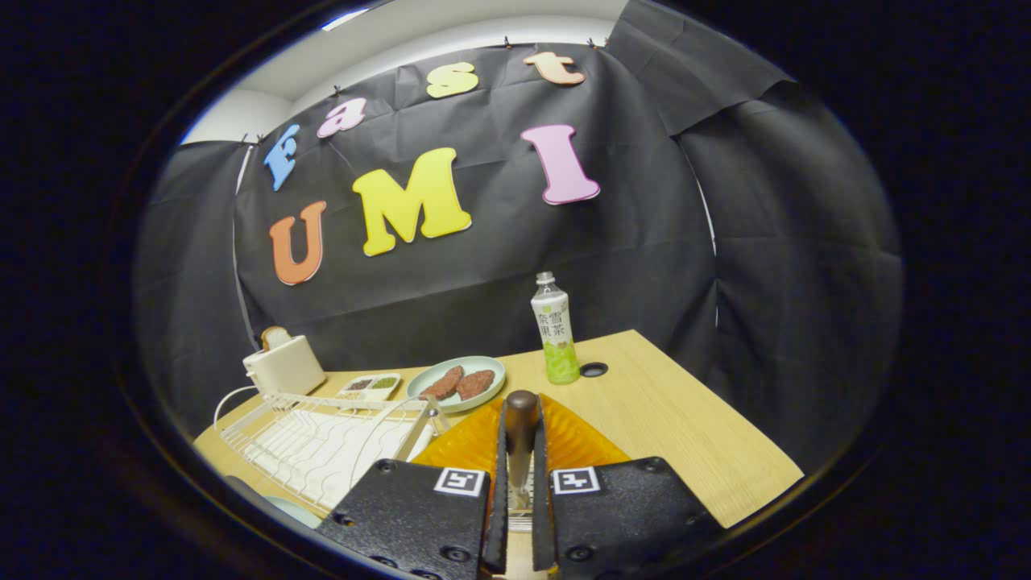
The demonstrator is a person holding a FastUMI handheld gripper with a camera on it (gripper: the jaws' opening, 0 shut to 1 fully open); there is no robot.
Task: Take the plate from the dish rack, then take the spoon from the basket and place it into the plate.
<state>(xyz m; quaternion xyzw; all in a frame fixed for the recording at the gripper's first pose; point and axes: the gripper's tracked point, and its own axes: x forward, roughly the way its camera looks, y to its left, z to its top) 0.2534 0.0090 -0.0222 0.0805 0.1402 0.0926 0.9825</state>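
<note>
Both fingers of the gripper [520, 451] were clamped on the spoon [520, 431], its handle pointing forward over the orange plate [580, 443] on the table [685, 435], with the rack [322, 439] just left and a bottle [554, 330] beyond.

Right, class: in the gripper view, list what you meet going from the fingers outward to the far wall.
Fingers shut on the spoon → orange plate just beyond them → pale green plate holding two brown patties → bottle → black cloth wall.
</note>
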